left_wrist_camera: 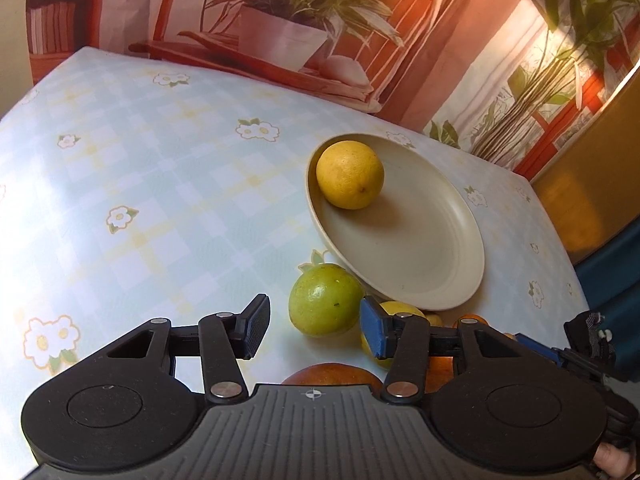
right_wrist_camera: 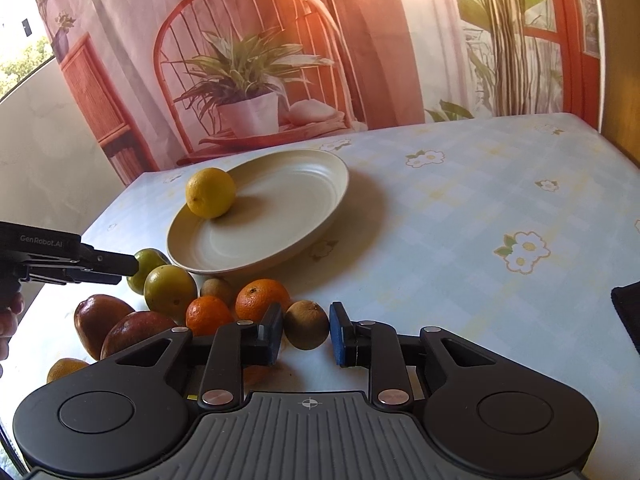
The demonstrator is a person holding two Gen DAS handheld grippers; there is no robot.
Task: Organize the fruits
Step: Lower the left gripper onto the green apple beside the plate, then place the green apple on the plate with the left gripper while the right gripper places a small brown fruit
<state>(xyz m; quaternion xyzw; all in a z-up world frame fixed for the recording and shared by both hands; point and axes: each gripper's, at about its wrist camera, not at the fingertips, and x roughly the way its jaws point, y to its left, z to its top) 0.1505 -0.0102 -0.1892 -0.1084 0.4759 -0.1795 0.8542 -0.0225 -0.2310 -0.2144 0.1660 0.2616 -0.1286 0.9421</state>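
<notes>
Your left gripper point(left_wrist_camera: 314, 330) stands wide open with nothing in its grip, its fingers either side of a green citrus point(left_wrist_camera: 326, 300) that sits on the table just outside the near rim of the plate point(left_wrist_camera: 440, 276); the pads are apart from the fruit's skin. Your right gripper point(right_wrist_camera: 306, 334) is also open, a brown kiwi point(right_wrist_camera: 306, 324) sitting between its fingers. The left pad looks to be at or just beside the kiwi, the blue right pad slightly clear; whether either truly touches, you cannot tell.

The cream plate holds one yellow lemon point(right_wrist_camera: 210, 192) against its far-left rim; the remainder of the dish is bare. The other fruit is crowded at the near-left corner of the flowered tablecloth point(right_wrist_camera: 460, 220): a second green citrus point(right_wrist_camera: 170, 288), two oranges point(right_wrist_camera: 262, 300), a smaller kiwi point(right_wrist_camera: 216, 290) behind them, and two dark red mangoes point(right_wrist_camera: 120, 326). Those oranges press close against the right gripper's left finger, and the plate rim overhangs close behind the green citrus on the left side.
</notes>
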